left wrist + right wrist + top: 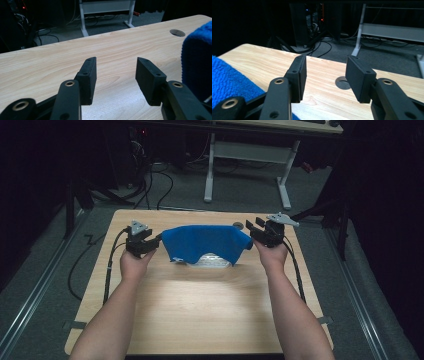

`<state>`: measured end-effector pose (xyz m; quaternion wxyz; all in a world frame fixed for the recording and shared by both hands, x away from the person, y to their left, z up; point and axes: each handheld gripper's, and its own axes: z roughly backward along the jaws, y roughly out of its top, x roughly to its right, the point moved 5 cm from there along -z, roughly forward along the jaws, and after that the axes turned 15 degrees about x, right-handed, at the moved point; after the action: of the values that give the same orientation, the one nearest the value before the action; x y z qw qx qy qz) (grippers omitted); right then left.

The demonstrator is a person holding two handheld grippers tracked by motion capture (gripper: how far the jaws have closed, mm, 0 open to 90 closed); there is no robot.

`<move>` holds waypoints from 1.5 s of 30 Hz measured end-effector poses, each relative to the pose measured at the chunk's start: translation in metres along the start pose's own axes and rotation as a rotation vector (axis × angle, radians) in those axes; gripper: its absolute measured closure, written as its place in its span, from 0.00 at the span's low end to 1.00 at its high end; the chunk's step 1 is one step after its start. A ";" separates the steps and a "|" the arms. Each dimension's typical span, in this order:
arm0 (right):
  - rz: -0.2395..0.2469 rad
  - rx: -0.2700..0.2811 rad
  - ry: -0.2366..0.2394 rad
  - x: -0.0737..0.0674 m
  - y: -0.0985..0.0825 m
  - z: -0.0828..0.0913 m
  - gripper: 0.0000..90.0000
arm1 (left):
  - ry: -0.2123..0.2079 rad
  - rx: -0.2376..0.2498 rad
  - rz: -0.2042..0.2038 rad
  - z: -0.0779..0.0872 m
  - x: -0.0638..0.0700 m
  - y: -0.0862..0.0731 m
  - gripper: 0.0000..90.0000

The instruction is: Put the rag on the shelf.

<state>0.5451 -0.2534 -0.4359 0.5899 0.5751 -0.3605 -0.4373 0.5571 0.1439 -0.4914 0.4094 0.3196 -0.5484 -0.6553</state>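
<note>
- Two grippers over the bench (200, 320), one at each end of a blue cloth (207, 242).
- Cloth: draped over a clear, shiny thing (212, 261), so it stands up as a hump; which thing it is I cannot tell. It sits in the far half of the bench, about midway between the left and right edges.
- Left gripper (159, 240): at the cloth's left end, jaws spread wide. In the left gripper view (115, 68) nothing lies between the jaws but bare wood; the cloth (197, 62) stands just beside the right-hand jaw, outside the gap. Released, grasping nothing.
- Right gripper (254, 234): at the cloth's right end, jaws also spread wide. In the right gripper view (325, 70) the gap shows bare wood only; the cloth (229, 80) lies off to the left of the left-hand jaw. Released, grasping nothing.
- Whether either gripper touches the cloth's edge, the high view does not settle.
- Round hole (238, 225) in the bench near the far edge, just behind the cloth's right end; seen also in the left gripper view (177, 32) and right gripper view (343, 83).
- Cables (107, 270) trail from each gripper back along the bench sides.
</note>
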 end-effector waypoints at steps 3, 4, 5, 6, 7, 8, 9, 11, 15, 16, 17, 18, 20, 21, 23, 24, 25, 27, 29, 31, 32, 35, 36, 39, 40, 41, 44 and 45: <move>0.033 -0.023 -0.012 0.001 -0.004 0.001 0.60 | 0.007 -0.006 -0.005 0.003 -0.002 -0.001 0.58; 0.045 -0.032 -0.021 0.002 -0.009 0.003 0.60 | 0.008 -0.006 -0.006 0.004 -0.002 -0.002 0.58; 0.054 -0.035 -0.023 0.003 -0.011 0.005 0.60 | 0.010 -0.009 -0.005 0.006 -0.002 -0.004 0.58; 0.062 -0.053 -0.038 0.005 -0.016 0.009 0.59 | 0.010 -0.009 -0.009 0.008 -0.002 -0.005 0.58; 0.064 -0.055 -0.042 0.006 -0.018 0.011 0.59 | 0.010 -0.008 -0.011 0.010 -0.002 -0.006 0.58; 0.064 -0.052 -0.046 0.007 -0.020 0.014 0.59 | 0.013 -0.010 -0.015 0.013 -0.002 -0.008 0.58; 0.065 -0.056 -0.051 0.009 -0.023 0.019 0.59 | 0.012 -0.014 -0.021 0.016 -0.001 -0.011 0.58; 0.071 -0.065 -0.056 0.011 -0.027 0.027 0.59 | 0.013 -0.017 -0.031 0.022 0.000 -0.015 0.58; 0.105 -0.068 -0.066 0.011 -0.034 0.046 0.59 | 0.015 -0.022 -0.035 0.036 0.003 -0.022 0.58; 0.119 -0.082 -0.070 0.010 -0.036 0.050 0.59 | 0.016 -0.023 -0.034 0.038 0.004 -0.023 0.58; 0.124 -0.091 -0.070 0.009 -0.037 0.053 0.58 | 0.016 -0.025 -0.028 0.041 0.006 -0.024 0.57; 0.128 -0.079 -0.063 0.008 -0.038 0.057 0.58 | 0.011 -0.024 -0.024 0.045 0.008 -0.025 0.57; 0.142 -0.086 -0.062 0.005 -0.040 0.065 0.58 | 0.001 -0.032 -0.031 0.052 0.015 -0.029 0.56; 0.150 -0.099 -0.058 0.002 -0.042 0.069 0.57 | -0.004 -0.037 -0.041 0.056 0.018 -0.030 0.56; 0.160 -0.081 -0.047 -0.002 -0.043 0.079 0.57 | -0.008 -0.050 -0.056 0.064 0.024 -0.035 0.55; 0.165 -0.082 -0.049 -0.004 -0.045 0.083 0.57 | -0.011 -0.053 -0.051 0.067 0.026 -0.036 0.55; 0.170 -0.080 -0.047 -0.005 -0.046 0.086 0.57 | -0.016 -0.050 -0.039 0.072 0.029 -0.039 0.55; 0.185 -0.108 -0.046 -0.010 -0.050 0.095 0.55 | -0.021 -0.054 -0.027 0.080 0.033 -0.044 0.54; 0.182 -0.091 -0.032 -0.015 -0.052 0.104 0.54 | -0.023 -0.058 -0.024 0.088 0.038 -0.047 0.54; 0.179 -0.091 -0.041 -0.018 -0.054 0.117 0.53 | -0.037 -0.059 -0.018 0.098 0.045 -0.053 0.53; 0.172 -0.102 -0.033 -0.021 -0.056 0.122 0.51 | -0.040 -0.057 -0.021 0.101 0.048 -0.055 0.53; 0.177 -0.092 -0.040 -0.026 -0.061 0.137 0.49 | -0.067 -0.054 -0.010 0.115 0.060 -0.060 0.52; 0.173 -0.099 -0.040 -0.028 -0.064 0.145 0.49 | -0.075 -0.056 -0.006 0.118 0.063 -0.062 0.52; 0.150 -0.121 -0.040 -0.032 -0.072 0.159 0.46 | -0.106 -0.077 -0.005 0.130 0.077 -0.071 0.50; 0.139 -0.132 -0.037 -0.034 -0.076 0.166 0.45 | -0.118 -0.083 -0.002 0.134 0.083 -0.074 0.50; 0.127 -0.140 -0.036 -0.035 -0.080 0.172 0.45 | -0.130 -0.089 -0.001 0.137 0.087 -0.076 0.49; 0.117 -0.147 -0.046 -0.041 -0.097 0.191 0.45 | -0.170 -0.121 0.009 0.150 0.106 -0.088 0.48; 0.118 -0.144 -0.049 -0.043 -0.102 0.197 0.46 | -0.175 -0.135 -0.003 0.154 0.112 -0.091 0.48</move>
<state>0.3366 -0.2805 -0.5188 0.6456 0.4982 -0.3758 -0.4403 0.3546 0.1211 -0.5477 0.3795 0.2338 -0.5363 -0.7167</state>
